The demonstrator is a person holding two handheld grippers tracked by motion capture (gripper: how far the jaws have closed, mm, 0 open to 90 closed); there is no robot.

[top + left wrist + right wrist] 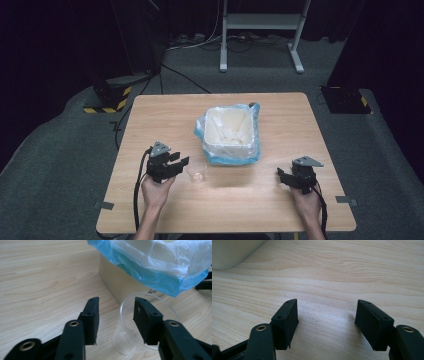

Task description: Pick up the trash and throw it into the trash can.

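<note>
Grey carpet floor (60, 150) all around, worn-looking, lighter near the table. Light wooden table (150, 115), square top with rounded corners, pale grain. Backdrop beyond is dark, near black. White metal stand frame (260, 22) at the far side, two feet resting on the carpet. Cables (200, 42) run along the floor under it. Black floor bases with yellow-black hazard tape (107, 102) at far left; another black base (345, 100) at far right. Grey tape tabs (104, 205) near the table's front corners.
</note>
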